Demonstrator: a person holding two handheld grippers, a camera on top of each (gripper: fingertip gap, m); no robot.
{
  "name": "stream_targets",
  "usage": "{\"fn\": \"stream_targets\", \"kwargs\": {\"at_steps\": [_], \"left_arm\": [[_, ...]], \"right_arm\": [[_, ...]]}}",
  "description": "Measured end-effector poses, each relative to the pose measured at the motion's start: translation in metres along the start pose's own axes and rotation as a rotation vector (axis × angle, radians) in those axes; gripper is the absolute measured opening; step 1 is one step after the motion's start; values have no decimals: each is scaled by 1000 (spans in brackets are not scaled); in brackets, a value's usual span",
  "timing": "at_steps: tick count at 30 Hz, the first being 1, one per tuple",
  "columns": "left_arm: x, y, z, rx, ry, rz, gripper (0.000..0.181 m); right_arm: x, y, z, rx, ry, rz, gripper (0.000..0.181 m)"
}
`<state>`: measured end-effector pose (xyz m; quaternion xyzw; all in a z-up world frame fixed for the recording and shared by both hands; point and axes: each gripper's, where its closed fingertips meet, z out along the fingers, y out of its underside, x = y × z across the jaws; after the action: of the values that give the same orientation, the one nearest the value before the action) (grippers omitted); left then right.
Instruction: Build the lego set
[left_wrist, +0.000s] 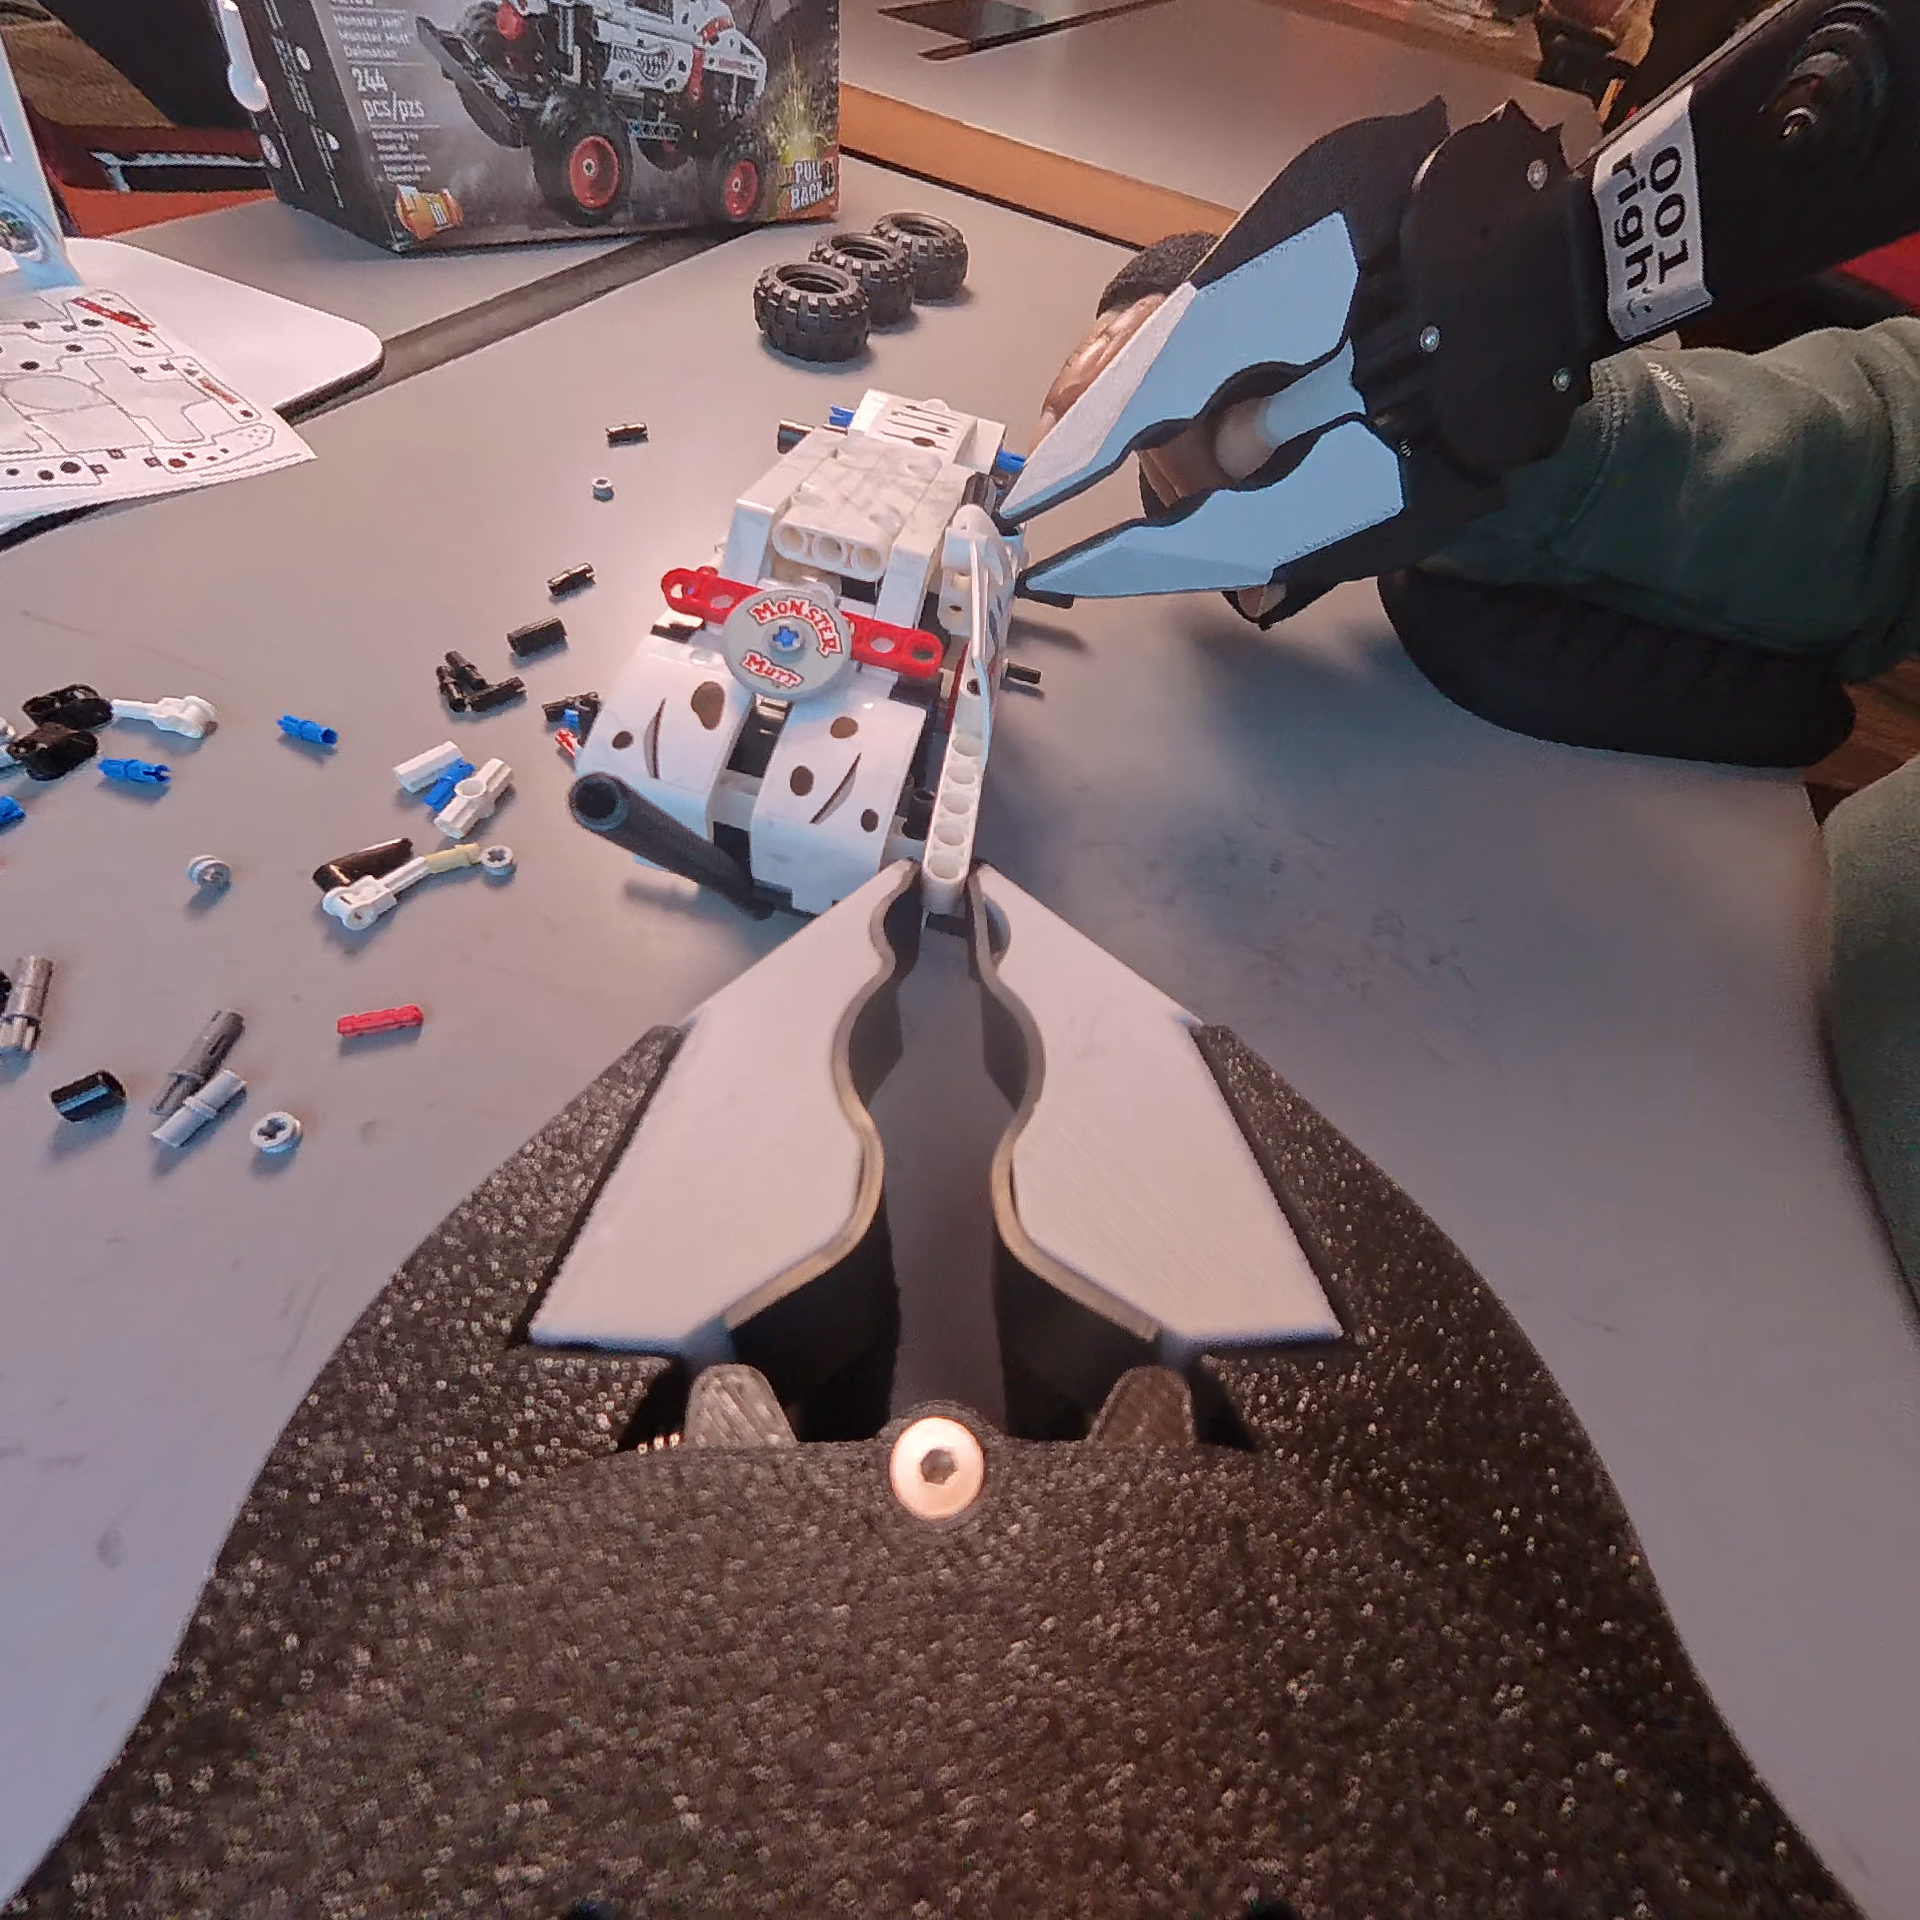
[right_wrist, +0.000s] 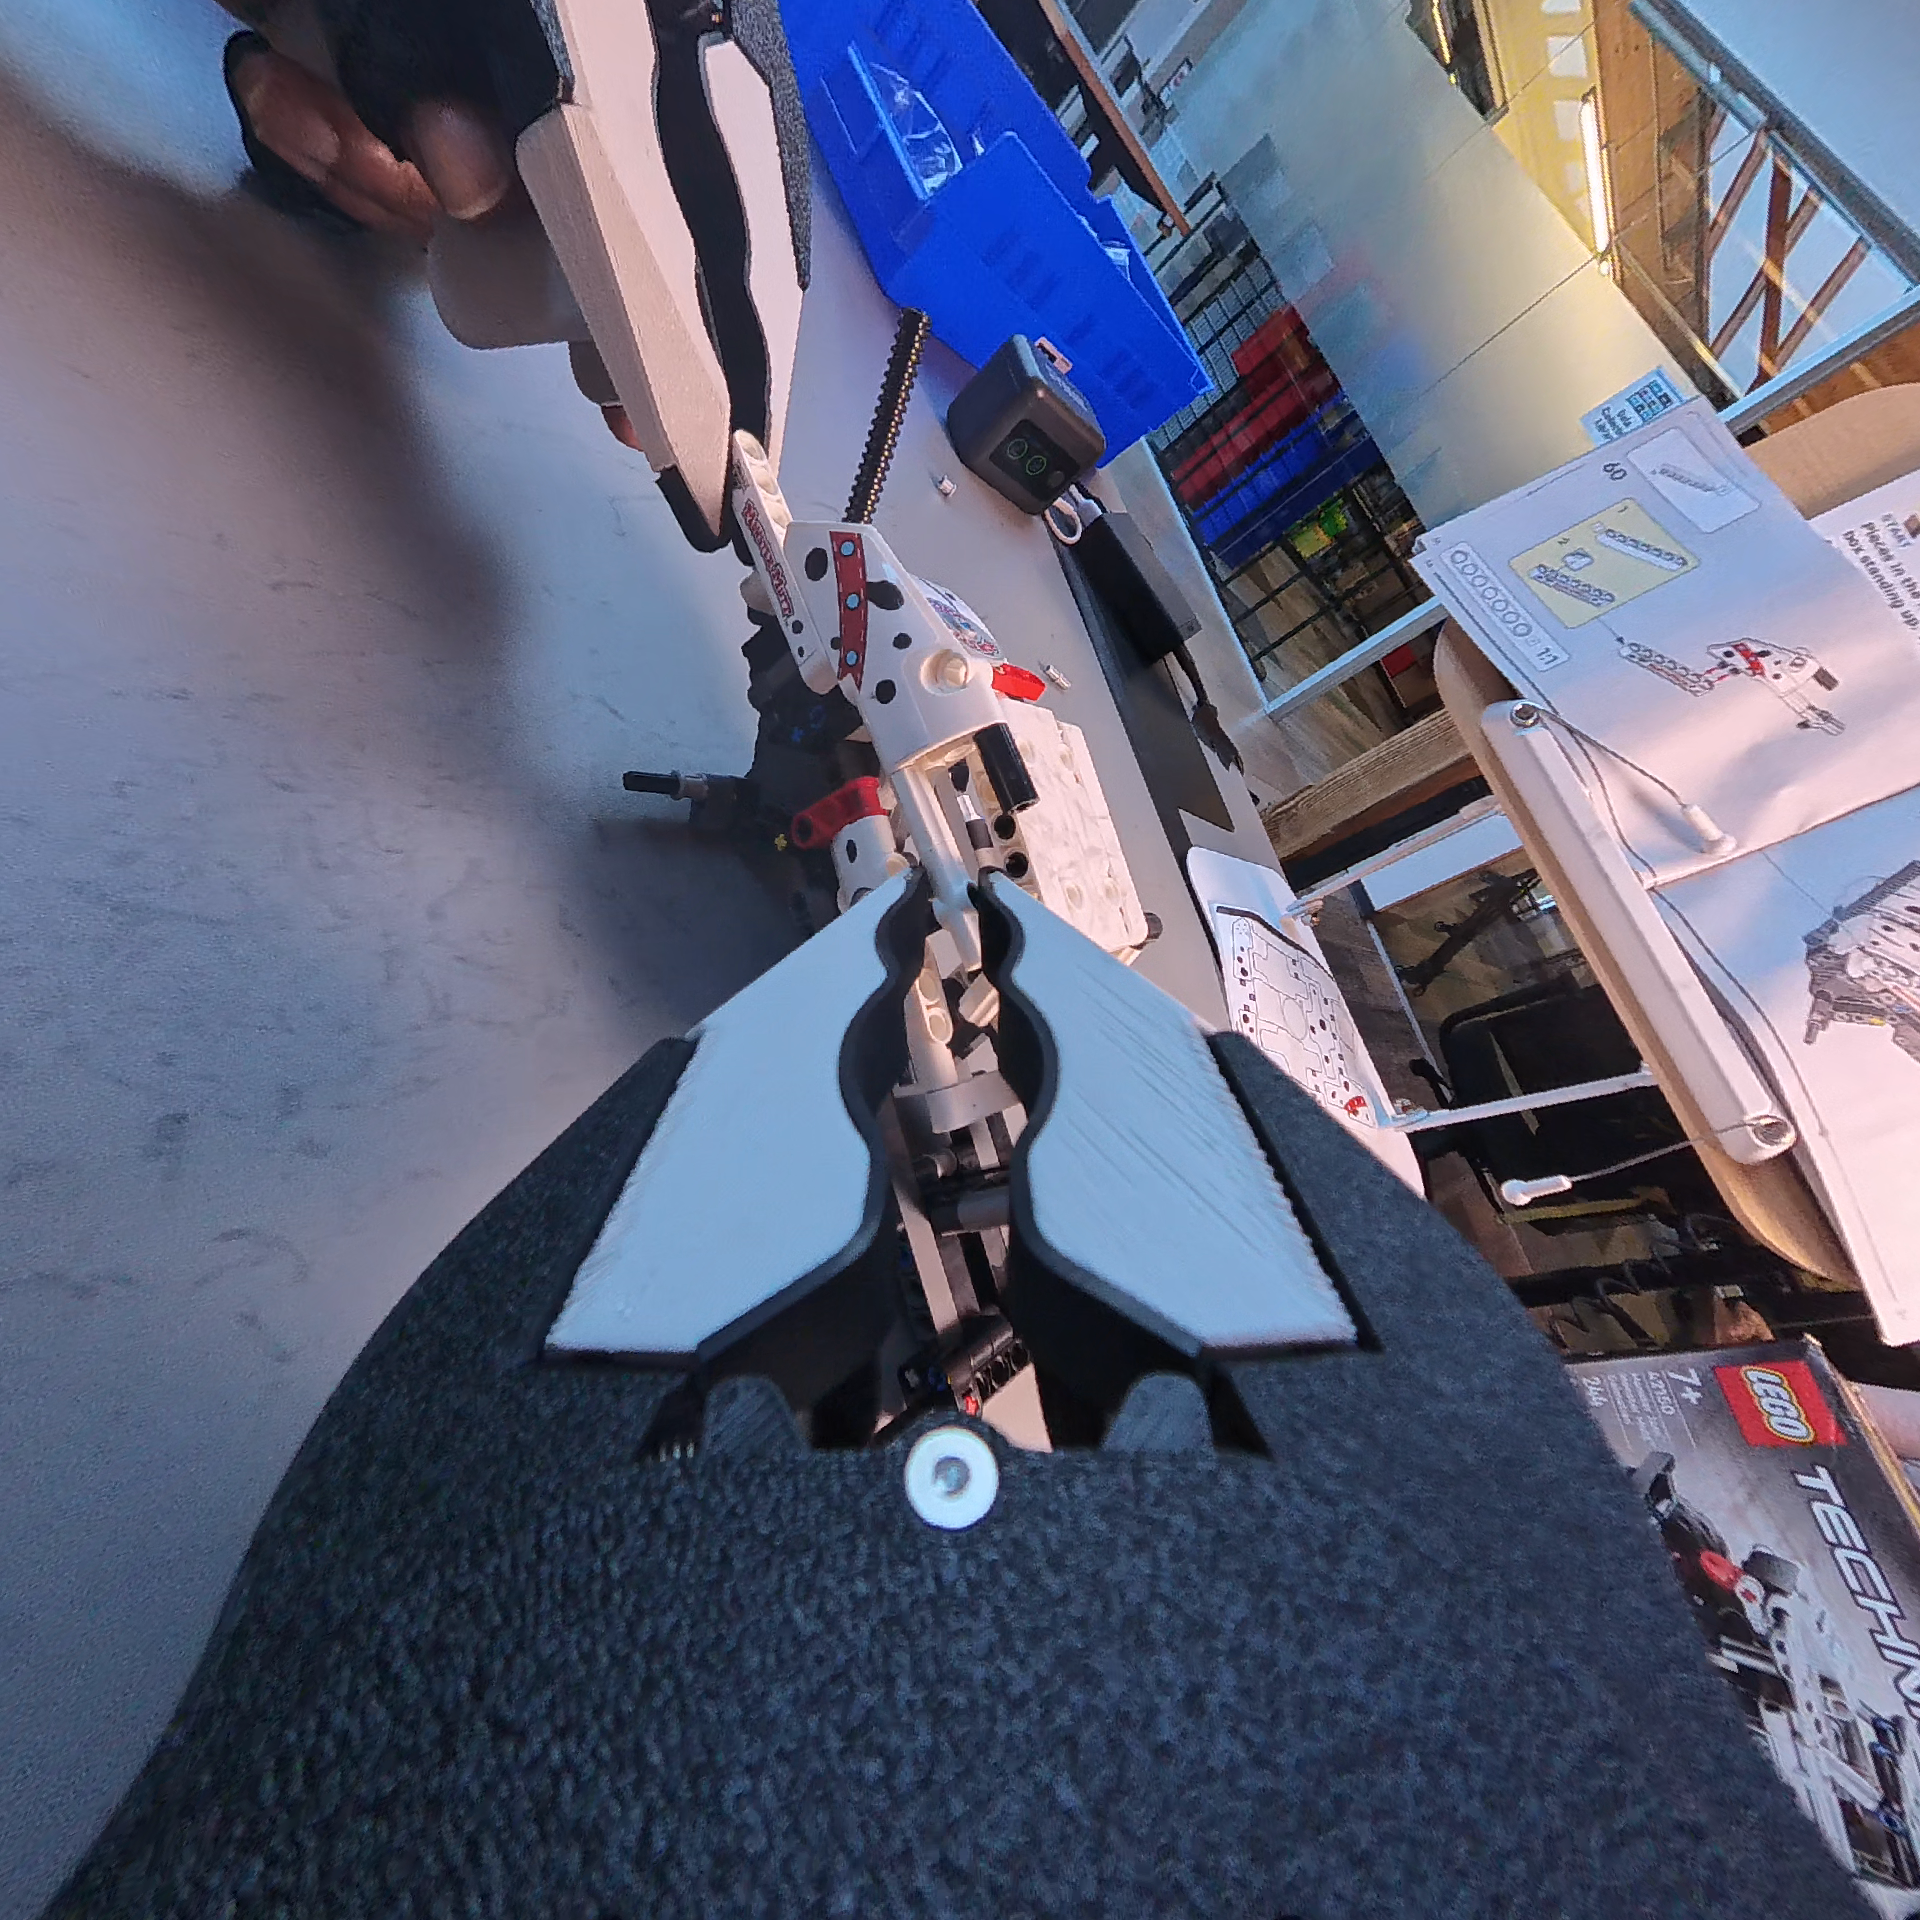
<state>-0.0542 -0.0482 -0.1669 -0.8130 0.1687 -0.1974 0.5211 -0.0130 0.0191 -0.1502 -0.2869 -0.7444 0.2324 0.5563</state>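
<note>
The white, black-spotted truck body (left_wrist: 790, 675) lies on the grey table (left_wrist: 1299, 883) without wheels. A long white holed beam (left_wrist: 958, 790) runs along its right side. My left gripper (left_wrist: 945, 888) is shut on the near end of this beam. My right gripper (left_wrist: 1023, 551) comes in from the upper right and pinches the far end of that side. In the right wrist view, my right gripper (right_wrist: 951, 894) is shut on a thin white part of the truck body (right_wrist: 894, 644). The left gripper (right_wrist: 717, 499) holds the beam's end (right_wrist: 753, 473) farther off.
Three black tyres (left_wrist: 862, 275) stand behind the truck. Several small loose parts (left_wrist: 436, 779) are scattered to the left. The set's box (left_wrist: 540, 114) and a sticker sheet (left_wrist: 114, 405) sit at the back left. An instruction booklet (right_wrist: 1714, 623) rests on a stand, near a blue bin (right_wrist: 997, 239).
</note>
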Motion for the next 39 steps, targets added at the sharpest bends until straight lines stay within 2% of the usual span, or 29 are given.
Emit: {"fn": "stream_targets", "kwargs": {"at_steps": [7, 12, 15, 29, 39], "left_arm": [[2, -7, -4, 49, 28, -16, 7], [3, -15, -10, 98, 46, -37, 7], [4, -16, -10, 107, 49, -37, 7], [5, -11, 3, 71, 11, 27, 7], [8, -15, 9, 67, -73, 222, 7]], "right_arm": [[4, -4, -4, 53, -13, 76, 10], [34, -11, -23, 195, 9, 261, 19], [44, -8, -33, 229, 14, 284, 22], [5, 19, -17, 59, -109, 92, 18], [10, 18, -14, 35, -61, 87, 14]]}}
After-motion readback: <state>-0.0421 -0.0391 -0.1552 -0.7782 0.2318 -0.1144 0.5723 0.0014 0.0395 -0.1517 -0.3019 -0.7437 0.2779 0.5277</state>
